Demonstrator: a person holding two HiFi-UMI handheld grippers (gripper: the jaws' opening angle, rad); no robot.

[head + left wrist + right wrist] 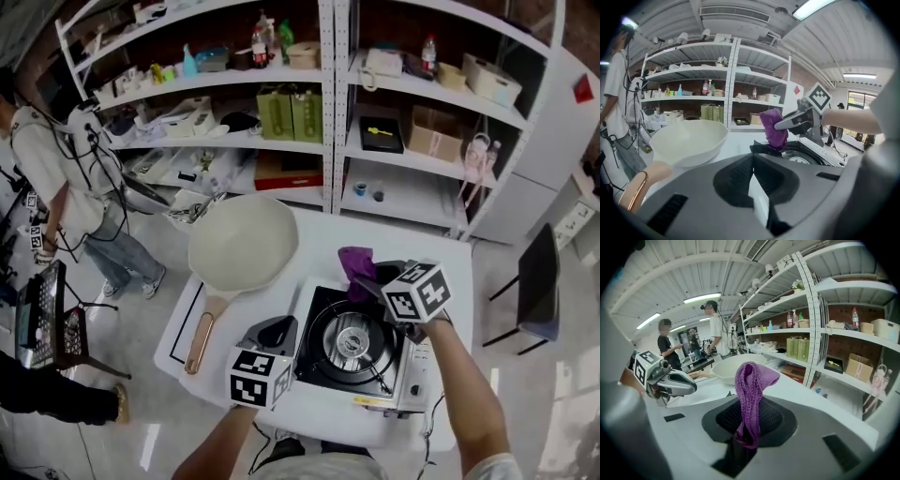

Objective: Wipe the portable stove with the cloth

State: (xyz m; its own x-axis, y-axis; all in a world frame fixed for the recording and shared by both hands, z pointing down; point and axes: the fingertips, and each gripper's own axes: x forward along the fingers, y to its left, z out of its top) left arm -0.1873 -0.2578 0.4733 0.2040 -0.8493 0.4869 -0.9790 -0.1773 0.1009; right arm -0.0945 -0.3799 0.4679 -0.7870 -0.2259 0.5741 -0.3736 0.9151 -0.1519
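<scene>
Right gripper (748,434) clamped on the purple cloth (750,380); the cloth stands up in a bunch from the jaws. In the head view the cloth (356,265) hangs at the far edge of the portable stove (323,364), touching or just above it, cannot tell which. Left gripper (754,176): jaws a little apart, nothing between them, parked near the stove's left edge.

Step in hand, as I judge it: bring the cloth down onto the black top plate and sweep. To do it well: press the bunch flat so more knit meets the metal. Work round the burner ring and pan supports, not over them, so the loops don't snag. Left gripper could steady the stove body if it slides.

Stove sits on a white table (436,255), with a white pan (242,242) with a wooden handle just beside it. Shelving (328,112) stocked with boxes and bottles behind; a person (56,178) stands at left on a pale floor
</scene>
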